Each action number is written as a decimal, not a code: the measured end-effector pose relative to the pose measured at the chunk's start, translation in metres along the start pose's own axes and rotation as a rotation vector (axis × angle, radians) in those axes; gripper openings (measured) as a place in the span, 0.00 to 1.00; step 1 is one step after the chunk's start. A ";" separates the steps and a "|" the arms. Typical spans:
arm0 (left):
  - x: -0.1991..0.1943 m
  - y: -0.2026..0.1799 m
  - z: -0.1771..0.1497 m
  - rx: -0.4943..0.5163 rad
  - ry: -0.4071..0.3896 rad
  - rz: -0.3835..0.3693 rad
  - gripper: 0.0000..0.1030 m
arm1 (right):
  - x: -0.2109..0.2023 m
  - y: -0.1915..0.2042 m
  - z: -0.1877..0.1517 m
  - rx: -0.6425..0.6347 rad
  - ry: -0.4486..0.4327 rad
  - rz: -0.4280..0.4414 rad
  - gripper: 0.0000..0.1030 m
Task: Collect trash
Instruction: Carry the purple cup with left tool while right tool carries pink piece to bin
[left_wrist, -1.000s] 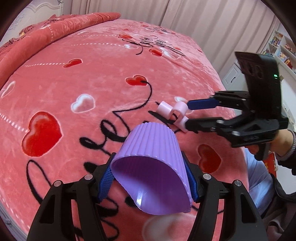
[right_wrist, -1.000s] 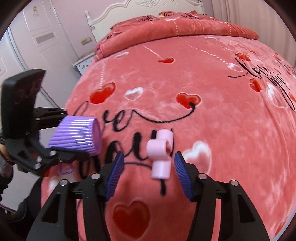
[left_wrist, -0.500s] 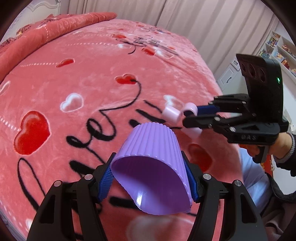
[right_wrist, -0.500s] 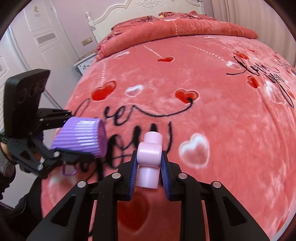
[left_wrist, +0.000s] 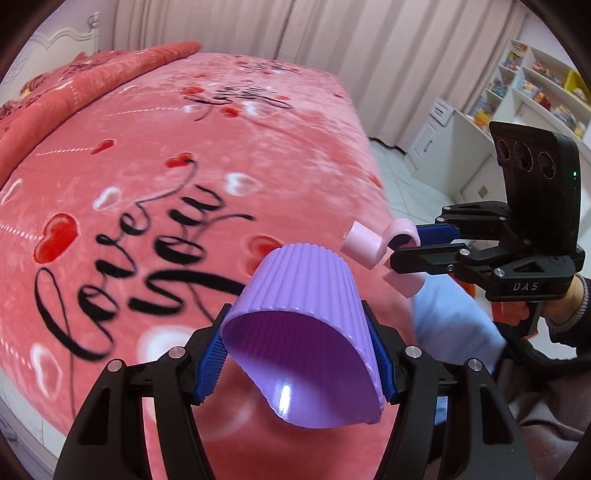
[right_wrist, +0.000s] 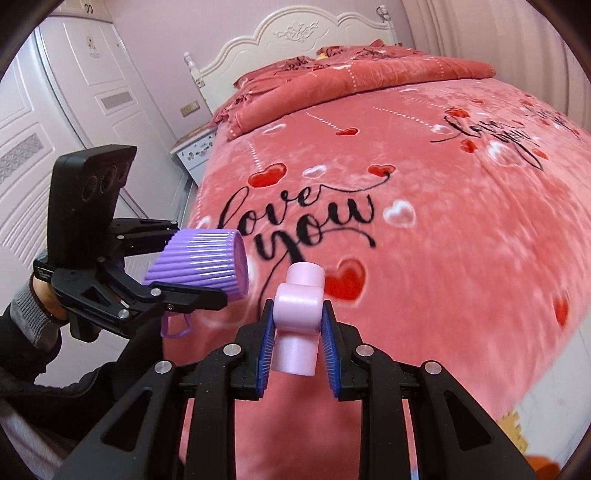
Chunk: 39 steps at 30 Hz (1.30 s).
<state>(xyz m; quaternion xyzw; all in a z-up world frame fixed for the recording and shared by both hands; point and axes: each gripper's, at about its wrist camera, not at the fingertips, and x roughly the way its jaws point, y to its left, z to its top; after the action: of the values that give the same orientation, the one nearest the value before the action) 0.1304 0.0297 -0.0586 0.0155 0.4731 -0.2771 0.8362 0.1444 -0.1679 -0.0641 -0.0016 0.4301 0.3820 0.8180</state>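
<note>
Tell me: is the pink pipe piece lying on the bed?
No, the right gripper holds the pink pipe piece between its jaws, above the bed.

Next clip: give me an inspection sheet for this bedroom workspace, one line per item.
Surface: bed under a pink heart blanket, nothing lying on it.
Job's things: purple cup and pink pipe fitting, both held above the bed.
Clutter: nothing seen.
Grippers: left hand-held gripper shut on the cup; right hand-held gripper shut on the fitting.
Cables: nothing seen.
Surroundings: headboard, door, curtains, shelves.
</note>
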 end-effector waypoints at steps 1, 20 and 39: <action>-0.001 -0.009 -0.003 0.008 0.000 -0.005 0.64 | -0.012 0.001 -0.009 0.013 -0.014 -0.003 0.24; 0.081 -0.209 0.047 0.367 0.082 -0.201 0.64 | -0.193 -0.092 -0.148 0.337 -0.236 -0.243 0.24; 0.230 -0.376 0.084 0.641 0.273 -0.400 0.64 | -0.313 -0.232 -0.298 0.705 -0.322 -0.523 0.24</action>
<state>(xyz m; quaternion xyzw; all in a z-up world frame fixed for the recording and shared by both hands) 0.1081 -0.4159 -0.1067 0.2196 0.4630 -0.5633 0.6482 -0.0254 -0.6255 -0.1064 0.2273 0.3864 -0.0110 0.8938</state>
